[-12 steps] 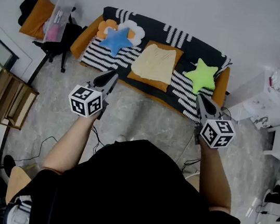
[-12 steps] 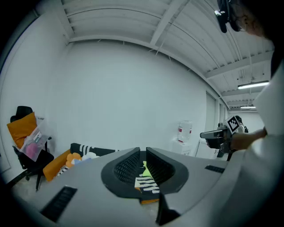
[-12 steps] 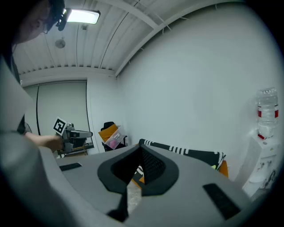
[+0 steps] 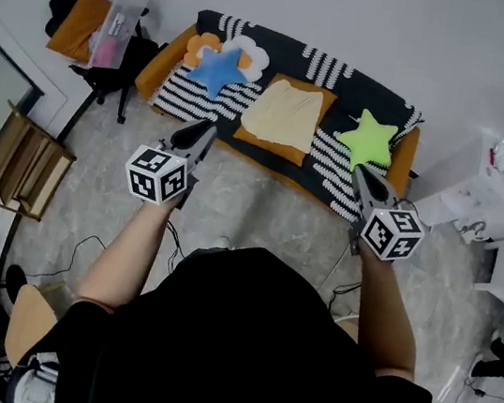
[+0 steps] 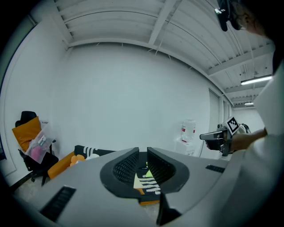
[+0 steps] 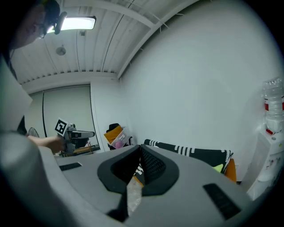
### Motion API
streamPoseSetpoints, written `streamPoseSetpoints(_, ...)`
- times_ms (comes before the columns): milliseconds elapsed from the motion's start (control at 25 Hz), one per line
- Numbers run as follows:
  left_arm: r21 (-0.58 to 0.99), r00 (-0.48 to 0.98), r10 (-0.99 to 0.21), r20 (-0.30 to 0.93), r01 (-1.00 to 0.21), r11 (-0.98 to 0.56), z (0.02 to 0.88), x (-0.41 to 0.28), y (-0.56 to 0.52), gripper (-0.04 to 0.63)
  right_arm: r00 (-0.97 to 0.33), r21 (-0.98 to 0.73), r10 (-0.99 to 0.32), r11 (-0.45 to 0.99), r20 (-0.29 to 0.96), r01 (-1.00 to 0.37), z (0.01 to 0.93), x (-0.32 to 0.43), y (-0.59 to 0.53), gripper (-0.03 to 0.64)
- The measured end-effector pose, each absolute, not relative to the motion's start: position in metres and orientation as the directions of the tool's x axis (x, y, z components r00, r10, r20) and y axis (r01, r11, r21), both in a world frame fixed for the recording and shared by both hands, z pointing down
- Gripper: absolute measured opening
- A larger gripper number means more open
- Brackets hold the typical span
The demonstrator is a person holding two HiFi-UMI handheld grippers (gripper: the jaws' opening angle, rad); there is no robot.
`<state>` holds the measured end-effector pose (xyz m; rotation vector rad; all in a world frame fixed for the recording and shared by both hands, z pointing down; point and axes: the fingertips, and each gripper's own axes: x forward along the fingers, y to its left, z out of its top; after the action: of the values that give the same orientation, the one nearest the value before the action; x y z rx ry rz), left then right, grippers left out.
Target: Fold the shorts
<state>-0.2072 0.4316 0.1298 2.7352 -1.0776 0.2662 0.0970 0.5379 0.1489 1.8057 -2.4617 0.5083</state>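
Shorts [image 4: 287, 113], cream, lie flat on the sofa [image 4: 348, 76], well ahead of my jaws and between the two tips. Only the head view shows them whole. My left gripper [image 4: 206, 130] holds its jaws a little apart with nothing between; its own view gives just a pale strip through that slit. My right gripper [image 4: 359, 173] has its jaws pressed together, empty.

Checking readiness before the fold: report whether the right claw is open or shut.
Shut. In the right gripper view the right claw has its jaws together at the tips, nothing between them.
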Motion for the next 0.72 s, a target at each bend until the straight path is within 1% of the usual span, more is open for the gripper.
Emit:
streamPoseSetpoints(200, 0.111, 0.72, -0.653, 0.236, -0.688, -0.718, 0.131, -0.207, 0.427, 0.098, -0.328, -0.223, -0.919, 0.28, 0.22, -0.934, 0.149, 0.092, 0.53, 0.016)
streamPoseSetpoints(440, 0.141, 0.74, -0.63, 0.236, -0.667, -0.731, 0.142, -0.211, 0.411, 0.147, -0.326, -0.178, -0.914, 0.288, 0.243, -0.941, 0.153, 0.081, 0.511, 0.129)
streamPoseSetpoints(560, 0.152, 0.751, -0.615, 0.241, -0.655, -0.74, 0.147, -0.214, 0.395, 0.17, -0.322, -0.163, -0.91, 0.287, 0.262, -0.944, 0.155, 0.076, 0.495, 0.164)
streamPoseSetpoints(720, 0.161, 0.759, -0.602, 0.247, -0.645, -0.747, 0.155, -0.222, 0.368, 0.19, -0.311, -0.132, -0.905, 0.283, 0.291, -0.95, 0.16, 0.068, 0.468, 0.193)
